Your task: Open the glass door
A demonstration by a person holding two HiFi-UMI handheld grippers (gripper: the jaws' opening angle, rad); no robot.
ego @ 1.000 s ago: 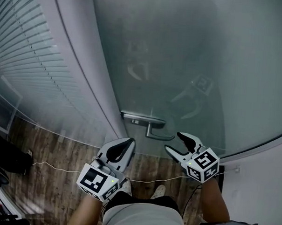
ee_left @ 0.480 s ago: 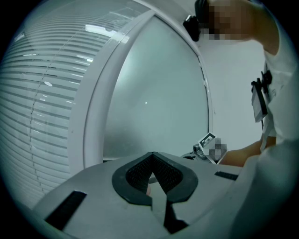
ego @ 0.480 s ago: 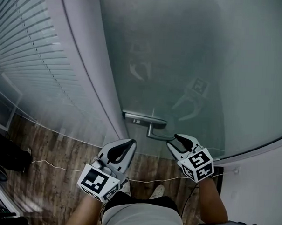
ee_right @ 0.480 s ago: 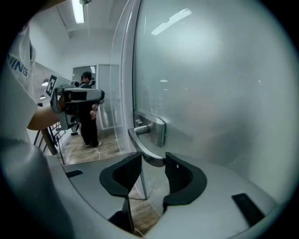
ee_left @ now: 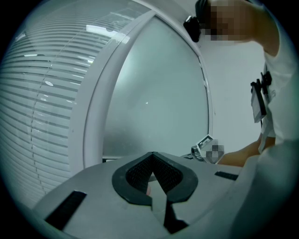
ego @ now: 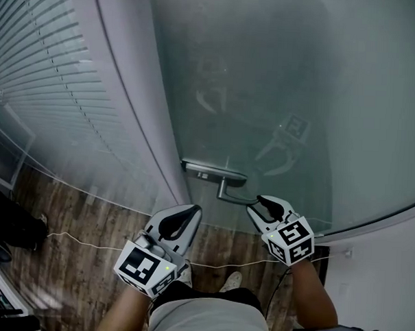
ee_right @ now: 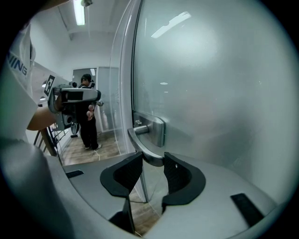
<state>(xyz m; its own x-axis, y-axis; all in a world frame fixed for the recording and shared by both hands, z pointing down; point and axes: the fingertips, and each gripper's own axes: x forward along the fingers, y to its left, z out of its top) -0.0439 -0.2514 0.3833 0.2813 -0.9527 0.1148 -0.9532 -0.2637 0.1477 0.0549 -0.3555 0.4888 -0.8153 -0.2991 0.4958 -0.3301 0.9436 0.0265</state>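
Note:
The frosted glass door (ego: 266, 81) carries a metal lever handle (ego: 230, 190) on a steel plate. My right gripper (ego: 256, 205) is at the free end of that lever. In the right gripper view the handle (ee_right: 147, 149) curves down between the two pads of the right gripper (ee_right: 153, 163), which have just been closing and now touch it on both sides. My left gripper (ego: 192, 210) hangs lower left of the handle, away from the door, its fingers together with nothing held. The left gripper view shows the left gripper (ee_left: 153, 161) with tips meeting in front of the door (ee_left: 154, 93).
A white door post (ego: 128, 89) and slatted blinds (ego: 39, 85) stand left of the glass. A thin white cable (ego: 87, 247) runs across the wood floor. A white wall (ego: 388, 272) is at the right. A person (ee_right: 88, 112) stands far off beyond the glass.
The right gripper's jaws have narrowed from wide open onto the lever's end, and it has edged slightly toward the door. The left gripper has stayed put.

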